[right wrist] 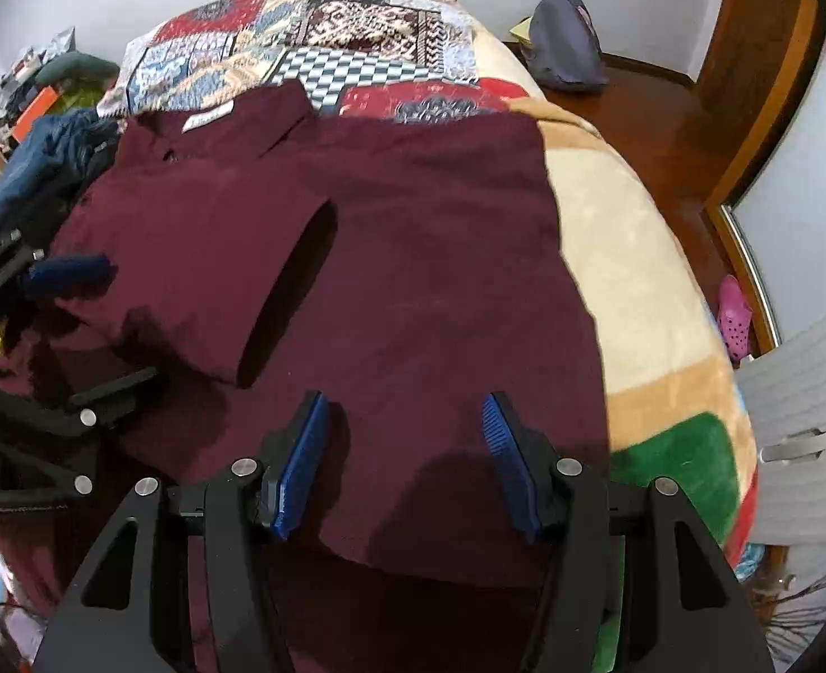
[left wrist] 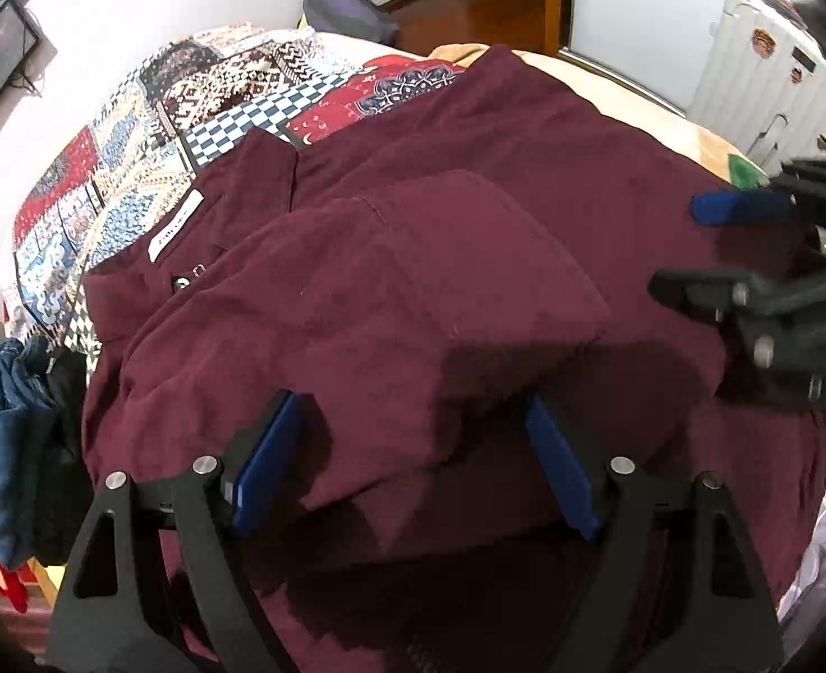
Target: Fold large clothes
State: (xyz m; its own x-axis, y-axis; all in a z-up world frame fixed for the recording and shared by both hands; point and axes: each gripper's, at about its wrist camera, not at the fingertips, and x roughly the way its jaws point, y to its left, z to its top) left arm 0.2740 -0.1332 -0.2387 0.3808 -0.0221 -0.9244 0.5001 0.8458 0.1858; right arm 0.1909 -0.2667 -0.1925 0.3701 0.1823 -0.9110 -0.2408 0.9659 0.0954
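Note:
A large maroon shirt (left wrist: 413, 258) lies spread on the bed, collar and white label (left wrist: 174, 224) toward the far left, with one sleeve folded over its body. It also shows in the right wrist view (right wrist: 413, 258). My left gripper (left wrist: 413, 460) is open and empty, its blue pads just above the shirt's near part. My right gripper (right wrist: 402, 454) is open and empty over the shirt's lower body. The right gripper shows at the right of the left wrist view (left wrist: 749, 247); the left gripper shows at the left of the right wrist view (right wrist: 65, 325).
A patchwork quilt (left wrist: 149, 129) lies beyond the collar. A beige blanket (right wrist: 626, 258) covers the bed to the right. Blue jeans (left wrist: 3, 437) hang at the bed's left edge. A white cabinet (left wrist: 772, 78) and wooden floor (right wrist: 654, 129) lie beyond.

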